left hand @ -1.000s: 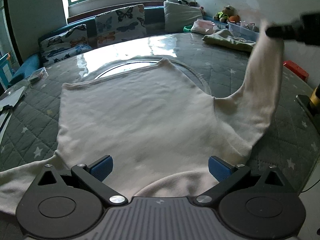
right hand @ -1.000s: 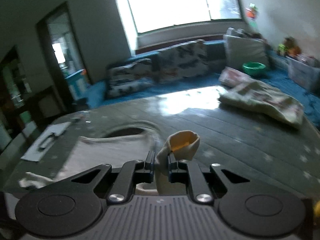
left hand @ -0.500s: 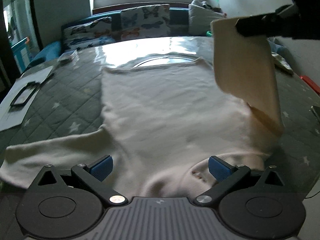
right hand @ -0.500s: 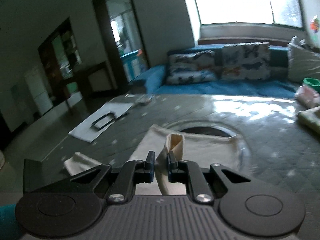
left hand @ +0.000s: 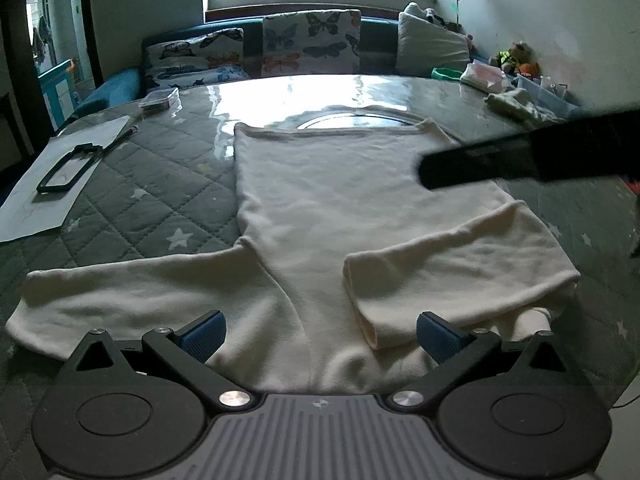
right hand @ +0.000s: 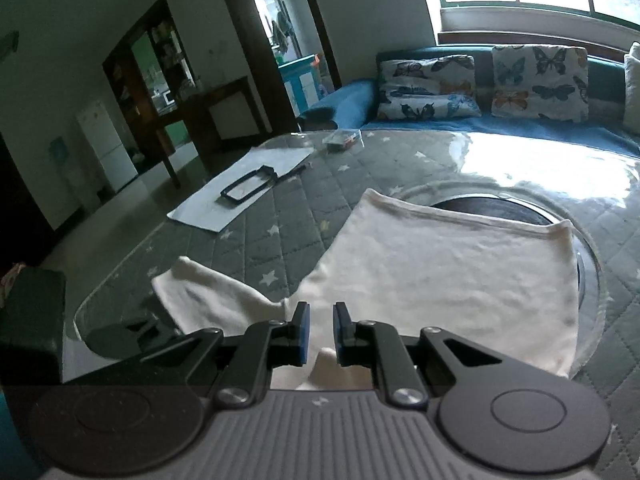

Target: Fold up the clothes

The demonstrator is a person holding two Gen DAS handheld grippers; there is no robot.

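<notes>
A cream long-sleeved top [left hand: 340,200] lies flat on the quilted grey table [left hand: 160,188]. Its right sleeve [left hand: 460,272] is folded across the body; its left sleeve [left hand: 140,292] stretches out to the left. My left gripper [left hand: 318,334] is open and empty, low over the top's near edge. My right gripper [right hand: 319,332] hovers above the top [right hand: 440,272] with its jaws slightly apart and nothing between them. The sleeve cuff [right hand: 324,368] lies just below them. The right gripper's dark body [left hand: 520,156] crosses the left wrist view.
A white sheet with a black frame [left hand: 68,168] lies at the table's left. A small box [left hand: 160,100] sits at the far left edge. Crumpled clothes [left hand: 516,104] lie at the far right. A sofa with butterfly cushions [left hand: 312,44] is behind.
My right gripper carried the right sleeve over the top's body, laid it down and opened. The left gripper stayed open and turned slightly.
</notes>
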